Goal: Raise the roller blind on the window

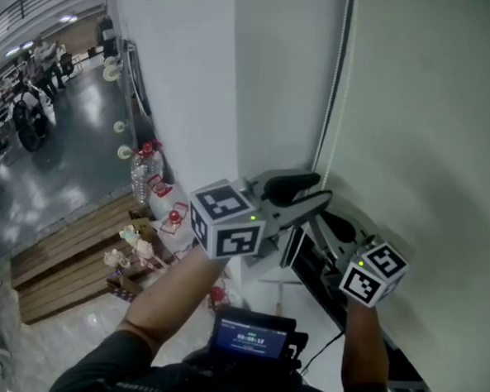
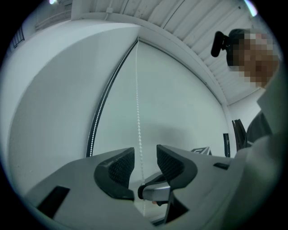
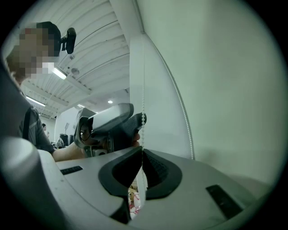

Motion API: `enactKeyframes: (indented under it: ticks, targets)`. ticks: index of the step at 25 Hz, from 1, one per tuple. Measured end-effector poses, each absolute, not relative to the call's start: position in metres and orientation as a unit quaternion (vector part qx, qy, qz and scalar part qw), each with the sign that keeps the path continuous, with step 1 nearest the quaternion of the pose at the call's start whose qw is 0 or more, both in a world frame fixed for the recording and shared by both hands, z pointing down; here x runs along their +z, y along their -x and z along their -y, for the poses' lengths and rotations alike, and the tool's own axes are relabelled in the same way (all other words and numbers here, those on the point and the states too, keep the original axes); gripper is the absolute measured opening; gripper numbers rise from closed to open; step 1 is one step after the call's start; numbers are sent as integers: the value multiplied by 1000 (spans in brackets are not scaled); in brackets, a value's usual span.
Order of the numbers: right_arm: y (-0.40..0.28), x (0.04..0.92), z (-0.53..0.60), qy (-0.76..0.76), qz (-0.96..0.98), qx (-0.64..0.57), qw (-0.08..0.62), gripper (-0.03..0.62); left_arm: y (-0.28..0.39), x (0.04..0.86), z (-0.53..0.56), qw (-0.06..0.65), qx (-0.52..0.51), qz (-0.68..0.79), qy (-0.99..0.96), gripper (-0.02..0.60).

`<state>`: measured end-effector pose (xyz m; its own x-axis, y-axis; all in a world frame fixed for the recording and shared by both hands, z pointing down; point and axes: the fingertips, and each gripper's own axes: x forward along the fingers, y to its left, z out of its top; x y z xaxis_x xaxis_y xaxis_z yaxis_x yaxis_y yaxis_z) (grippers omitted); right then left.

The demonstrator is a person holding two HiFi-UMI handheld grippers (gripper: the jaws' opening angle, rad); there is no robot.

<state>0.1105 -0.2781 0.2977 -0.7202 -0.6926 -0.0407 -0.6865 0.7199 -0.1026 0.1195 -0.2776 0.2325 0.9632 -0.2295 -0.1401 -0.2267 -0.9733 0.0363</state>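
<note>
The bead chain point(image 2: 137, 103) hangs before the roller blind point(image 2: 180, 99) and passes untouched between the parted jaws of the left gripper point(image 2: 145, 156). Lower down, the right gripper point(image 3: 142, 152) clamps it.

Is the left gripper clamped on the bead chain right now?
No, the left gripper has its jaws apart, the bead chain hanging free between them.

Nothing could be read for certain. A small screen point(image 1: 251, 339) low in the head view showed a line of bluish digits (too blurred to make out). The left marker cube point(image 1: 225, 219) and right marker cube point(image 1: 374, 273) bore only black-and-white square patterns.
</note>
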Motion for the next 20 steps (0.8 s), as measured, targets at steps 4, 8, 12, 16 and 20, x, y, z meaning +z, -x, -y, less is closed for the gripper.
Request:
enactKeyframes:
  ticks: [4, 8, 12, 16, 20]
  targets:
    - [-97, 299, 277, 361, -931, -42, 41, 9, -122, 239, 289, -11, -37, 156, -987, 107]
    - [-97, 309, 283, 366, -929, -46, 31, 8, -120, 249, 295, 2, -44, 157, -987, 15]
    - [-98, 315, 288, 371, -927, -44, 32, 9, -119, 254, 295, -1, -50, 150, -987, 14]
    - [-98, 315, 284, 378, -925, -32, 29, 9, -119, 252, 290, -18, -54, 159, -986, 15]
    - [-97, 324, 285, 383, -923, -33, 22, 9, -115, 253, 292, -27, -63, 169, -983, 14]
